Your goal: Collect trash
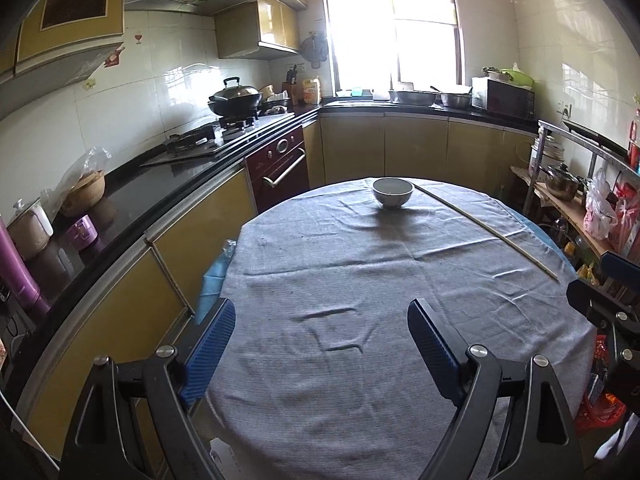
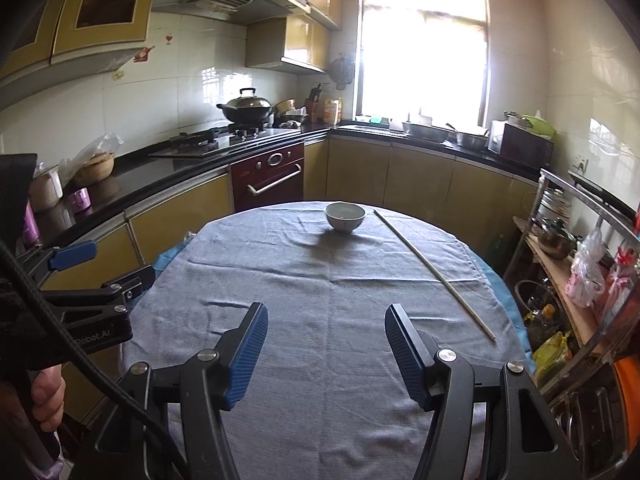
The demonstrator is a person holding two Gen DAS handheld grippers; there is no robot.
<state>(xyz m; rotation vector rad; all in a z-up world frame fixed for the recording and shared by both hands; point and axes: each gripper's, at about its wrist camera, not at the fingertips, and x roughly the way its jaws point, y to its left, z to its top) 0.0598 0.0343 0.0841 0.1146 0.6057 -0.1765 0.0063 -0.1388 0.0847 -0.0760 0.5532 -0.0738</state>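
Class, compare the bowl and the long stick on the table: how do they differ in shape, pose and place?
The bowl is round and deep; the stick is long and thin. The bowl stands upright; the stick lies flat. The bowl sits near the far edge at the middle; the stick runs slantwise along the right side, from beside the bowl toward the near edge. Both are pale, rest on the grey cloth and are untouched by either claw.

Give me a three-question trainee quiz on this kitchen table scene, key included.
1. True or false: the left gripper holds something between its jaws.
2. The long thin stick lies on which side of the white bowl in the right wrist view? A) left B) right C) inside it
3. Fill in: the table is covered by a grey ____.

Key: 1 false, both grippers are open and empty, the right gripper too; 2 B; 3 cloth.
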